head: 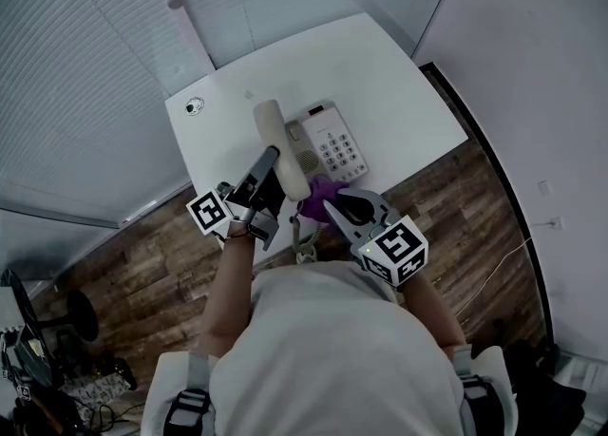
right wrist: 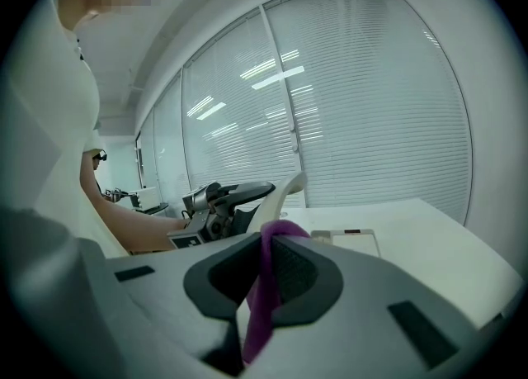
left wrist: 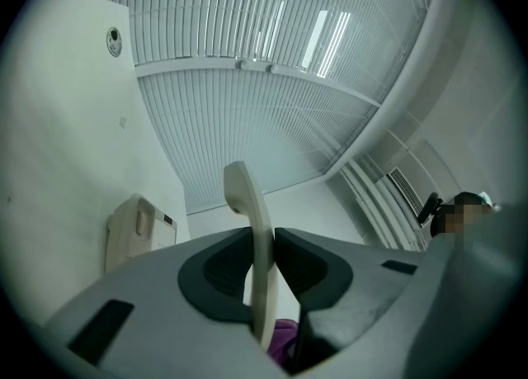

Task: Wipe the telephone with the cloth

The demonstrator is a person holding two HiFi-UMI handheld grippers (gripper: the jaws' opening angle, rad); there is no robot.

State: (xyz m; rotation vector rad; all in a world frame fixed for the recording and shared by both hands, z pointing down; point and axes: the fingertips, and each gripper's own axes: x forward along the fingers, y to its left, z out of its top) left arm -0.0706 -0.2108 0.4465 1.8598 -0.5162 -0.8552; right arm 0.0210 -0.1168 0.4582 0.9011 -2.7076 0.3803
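The white table (head: 389,73) in front of me stands on a wooden floor (head: 142,263). The telephone base (head: 328,144) lies flat on it, keypad up, toward the near edge and about midway along. A small round fitting (head: 195,105) sits at the far left corner, well apart from the base.

Grey left gripper (head: 272,153) and right gripper (head: 331,204), black-and-white marker cubes (head: 209,212), dark fingers (left wrist: 221,270); white shirt (head: 332,349).

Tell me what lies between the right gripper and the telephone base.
The purple cloth, held by the right gripper, lies before the telephone base; the head view shows it.
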